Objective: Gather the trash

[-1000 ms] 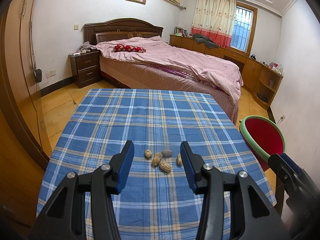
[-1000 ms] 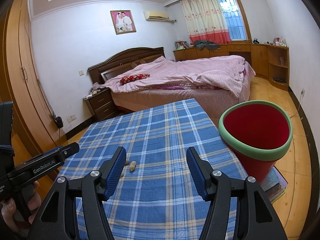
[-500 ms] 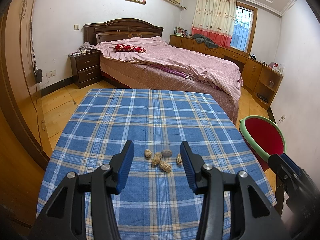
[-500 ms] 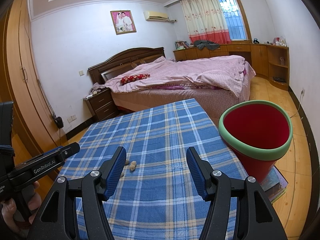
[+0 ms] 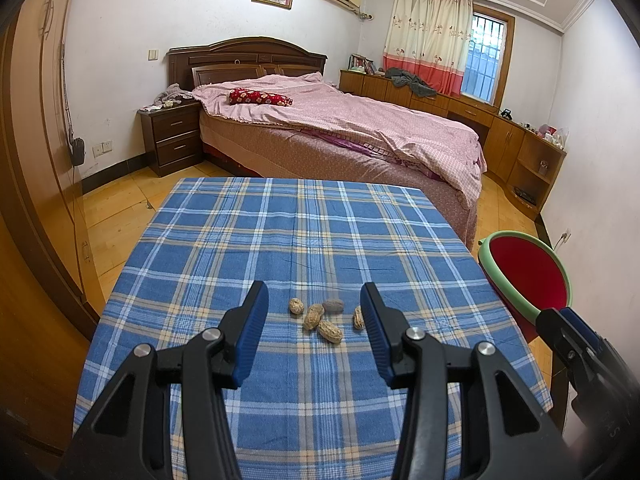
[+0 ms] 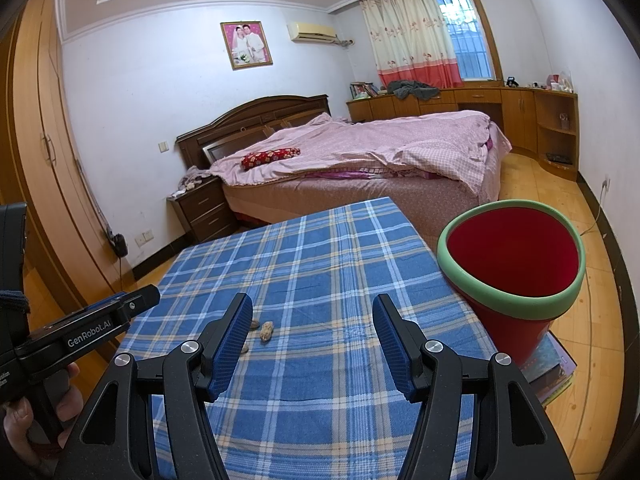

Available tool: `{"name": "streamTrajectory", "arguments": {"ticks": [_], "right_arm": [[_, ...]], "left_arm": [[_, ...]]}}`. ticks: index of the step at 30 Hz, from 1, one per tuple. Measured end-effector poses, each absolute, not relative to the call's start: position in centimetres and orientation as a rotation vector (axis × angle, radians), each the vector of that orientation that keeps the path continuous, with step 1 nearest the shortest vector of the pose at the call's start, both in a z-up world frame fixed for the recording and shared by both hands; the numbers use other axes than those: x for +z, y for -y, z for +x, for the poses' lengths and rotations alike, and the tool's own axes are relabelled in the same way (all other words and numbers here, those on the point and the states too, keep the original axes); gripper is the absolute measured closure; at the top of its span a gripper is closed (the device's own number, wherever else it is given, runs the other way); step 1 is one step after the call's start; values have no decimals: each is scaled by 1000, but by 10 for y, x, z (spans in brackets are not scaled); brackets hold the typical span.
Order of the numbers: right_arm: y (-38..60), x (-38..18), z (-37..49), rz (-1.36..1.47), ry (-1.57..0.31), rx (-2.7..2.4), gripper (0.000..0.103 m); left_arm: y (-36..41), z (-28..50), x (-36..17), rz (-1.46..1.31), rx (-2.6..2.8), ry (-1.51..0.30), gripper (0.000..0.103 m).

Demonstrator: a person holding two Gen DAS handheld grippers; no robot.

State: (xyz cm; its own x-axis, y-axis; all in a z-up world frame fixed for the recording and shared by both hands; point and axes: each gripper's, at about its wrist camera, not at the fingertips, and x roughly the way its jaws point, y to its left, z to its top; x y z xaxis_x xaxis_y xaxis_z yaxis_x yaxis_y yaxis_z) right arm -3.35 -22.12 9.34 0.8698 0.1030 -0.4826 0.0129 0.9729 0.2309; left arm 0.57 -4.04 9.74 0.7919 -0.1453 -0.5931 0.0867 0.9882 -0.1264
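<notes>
Currently both claws are hovering over the worktop (image 5: 224,248), nothing picked yet. Left claw (image 5: 313,302) is sitting partly open and empty, pointing down at the shells (image 5: 322,317): five peanut shells lying in a loose cluster on the plaid cloth, near the front middle, framed between its pads but beyond them, not touching. Right claw (image 6: 313,314) is standing a bit wider, also empty, aiming at bare cloth; from its view only a few shells (image 6: 266,330) are showing, just past its left pad. Bin (image 6: 510,304), red with a green rim, is sitting off the right edge of the worktop on what looks like a stack of books, mouth tilted toward the worktop; it is also showing in the left view (image 5: 526,276). Looking like the approach step, before the first grasp. Next move, as I'm reading it: left claw needs lowering onto one shell, probably the nearest one (image 5: 330,332), closing gently since shells are brittle and light, then carrying it right to the bin. Shells are lying close together, so neighbours are likely getting nudged. Can't tell whether the bin already holds anything.
</notes>
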Motion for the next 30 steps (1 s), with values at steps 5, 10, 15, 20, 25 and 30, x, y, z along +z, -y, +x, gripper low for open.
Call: {"name": "streamTrajectory", "arguments": {"ticks": [5,10,15,20,25,30], "right_arm": [[221,94,-34,231,-514,48,39],[220,95,-35,232,-513,48,39],[220,95,-35,232,-513,47,39],[221,94,-35,232,-513,48,39],[220,95,-35,233,-513,48,39],[220,95,-35,233,-512,48,39]], "left_arm": [[40,6,97,-94,-125,-644,55],[41,6,98,-93,-126,-643,55],[41,5,102,-92,-125,-638,55],[41,5,102,-92,-124,-638,55],[41,5,103,-92,-125,-639,55],[41,5,103,-91,-131,-638,55]]}}
